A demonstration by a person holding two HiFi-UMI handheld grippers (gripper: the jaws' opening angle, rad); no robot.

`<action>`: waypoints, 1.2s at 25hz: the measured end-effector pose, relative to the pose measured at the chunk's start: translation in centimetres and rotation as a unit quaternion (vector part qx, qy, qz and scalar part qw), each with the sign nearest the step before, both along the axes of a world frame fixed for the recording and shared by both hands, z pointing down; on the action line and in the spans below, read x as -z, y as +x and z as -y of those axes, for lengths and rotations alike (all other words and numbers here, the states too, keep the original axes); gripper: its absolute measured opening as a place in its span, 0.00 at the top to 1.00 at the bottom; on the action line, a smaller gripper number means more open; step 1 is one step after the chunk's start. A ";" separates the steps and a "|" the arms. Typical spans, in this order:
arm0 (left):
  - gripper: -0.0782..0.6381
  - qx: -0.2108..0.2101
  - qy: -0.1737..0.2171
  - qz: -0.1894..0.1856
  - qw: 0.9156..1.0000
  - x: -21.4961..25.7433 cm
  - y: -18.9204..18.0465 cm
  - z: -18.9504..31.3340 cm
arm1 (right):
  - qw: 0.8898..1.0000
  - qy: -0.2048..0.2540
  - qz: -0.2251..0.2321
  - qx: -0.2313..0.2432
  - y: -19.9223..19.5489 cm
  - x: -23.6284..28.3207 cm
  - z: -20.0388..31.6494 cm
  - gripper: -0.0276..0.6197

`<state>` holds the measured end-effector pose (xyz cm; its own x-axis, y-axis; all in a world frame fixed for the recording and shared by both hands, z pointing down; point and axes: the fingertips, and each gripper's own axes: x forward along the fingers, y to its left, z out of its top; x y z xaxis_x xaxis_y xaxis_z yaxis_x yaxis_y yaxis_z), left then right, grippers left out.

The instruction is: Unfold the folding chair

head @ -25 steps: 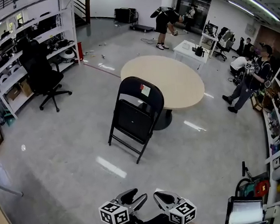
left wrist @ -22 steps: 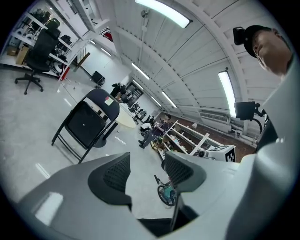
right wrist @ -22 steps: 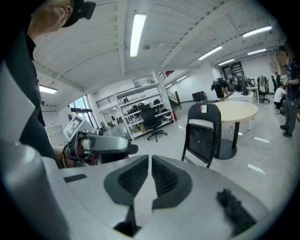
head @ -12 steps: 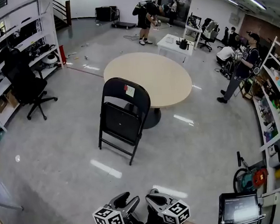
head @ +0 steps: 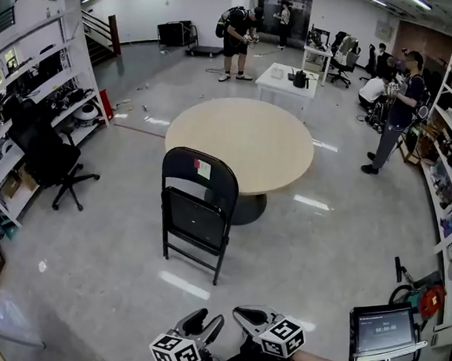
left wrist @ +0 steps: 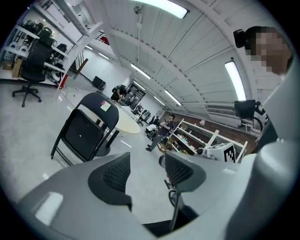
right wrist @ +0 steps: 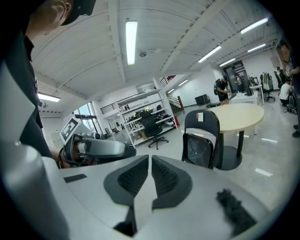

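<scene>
A black folding chair stands on the grey floor in front of the round table, its seat flipped up against the backrest; a white label with a red mark is on the backrest. The chair also shows in the left gripper view and the right gripper view. My left gripper is at the bottom of the head view, well short of the chair, open with nothing between its pads. Beside it my right gripper is shut and empty, also far from the chair.
A round beige table stands just behind the chair. A black office chair and shelving are on the left. Several people stand at the back and right. A cart with a screen is at lower right.
The view has advanced toward the chair, which now sits slightly nearer and more central. Both grippers stay side by side at the bottom, their jaws unchanged.
</scene>
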<state>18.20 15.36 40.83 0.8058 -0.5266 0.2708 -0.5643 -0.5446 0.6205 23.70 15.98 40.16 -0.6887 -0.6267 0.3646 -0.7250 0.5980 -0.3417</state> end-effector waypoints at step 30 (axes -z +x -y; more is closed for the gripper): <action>0.56 0.028 -0.013 -0.004 1.000 0.5 10.1 12.4 | 1.000 -0.009 0.015 -0.012 11.3 -0.4 11.8 0.92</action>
<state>28.26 2.97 40.36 0.7772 -0.5642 0.2786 -0.5886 -0.4953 0.6389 35.04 4.17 40.59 -0.6846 -0.6363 0.3556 -0.7281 0.5739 -0.3749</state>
